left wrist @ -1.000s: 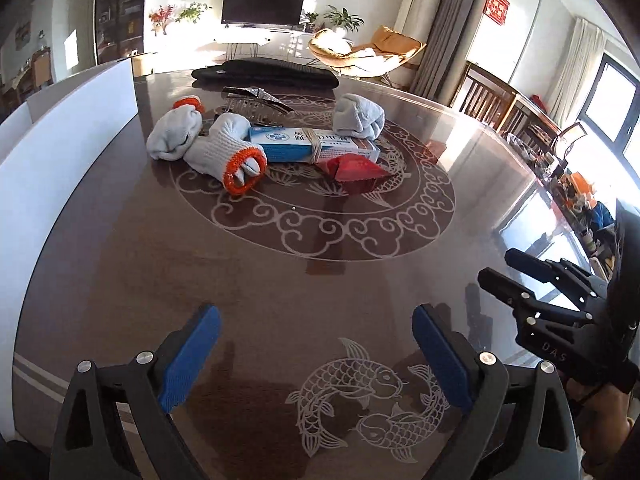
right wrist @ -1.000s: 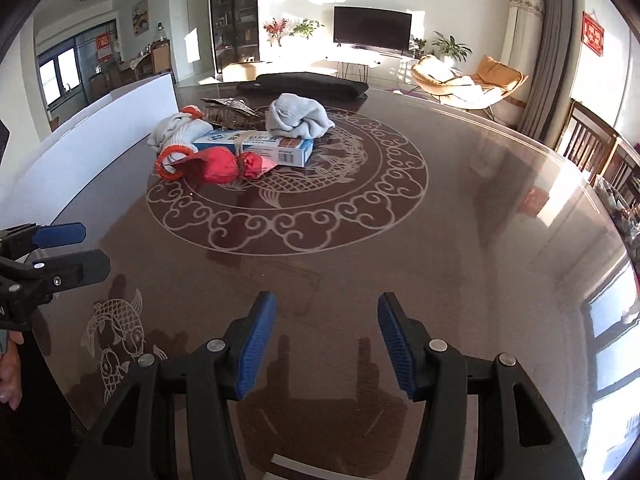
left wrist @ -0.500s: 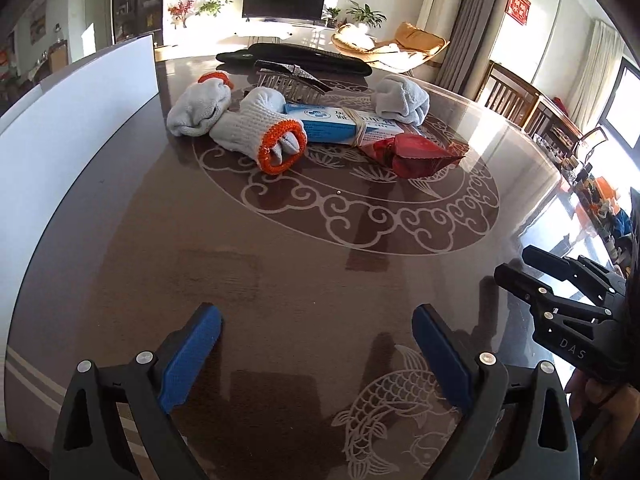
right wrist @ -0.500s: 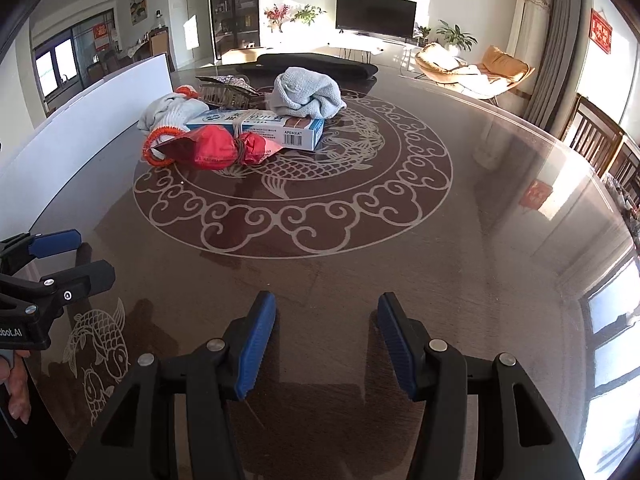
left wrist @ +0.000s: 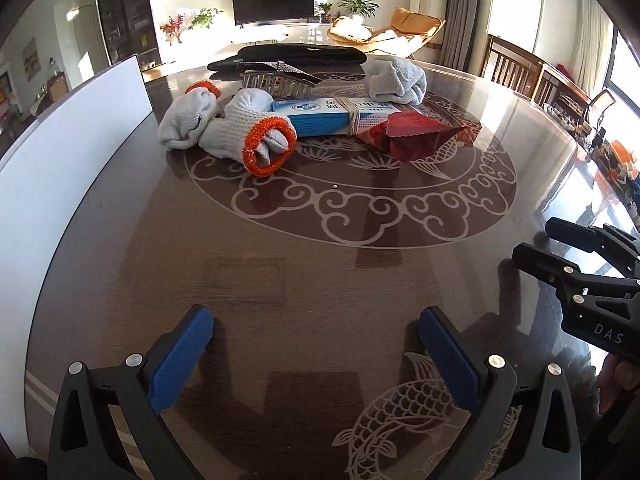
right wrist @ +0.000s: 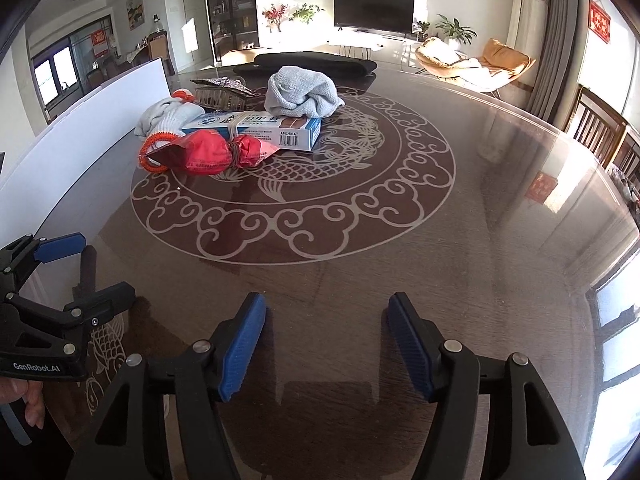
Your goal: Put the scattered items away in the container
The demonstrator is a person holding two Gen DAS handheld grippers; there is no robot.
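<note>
Both tools hang over bare table (left wrist: 304, 280), nothing between their fingers: the left gripper (left wrist: 316, 354) has its jaws spread wide, the right gripper (right wrist: 327, 346) likewise apart. The scattered items sit clustered in the upper middle of the left wrist frame: white gloves with orange cuffs (left wrist: 248, 134), a blue box (left wrist: 332, 118), a red packet (left wrist: 416, 138), a grey cloth (left wrist: 396, 80) and a comb (left wrist: 280, 80). The white container (left wrist: 60, 168) runs along the left edge. The glove cuff, nearest the left gripper, looks the sensible first pick; the operator should keep the jaws wide and pinch the cuff's thick knit, not the loose fabric

Gloves (left wrist: 228, 128) left of box (left wrist: 320, 118)
</note>
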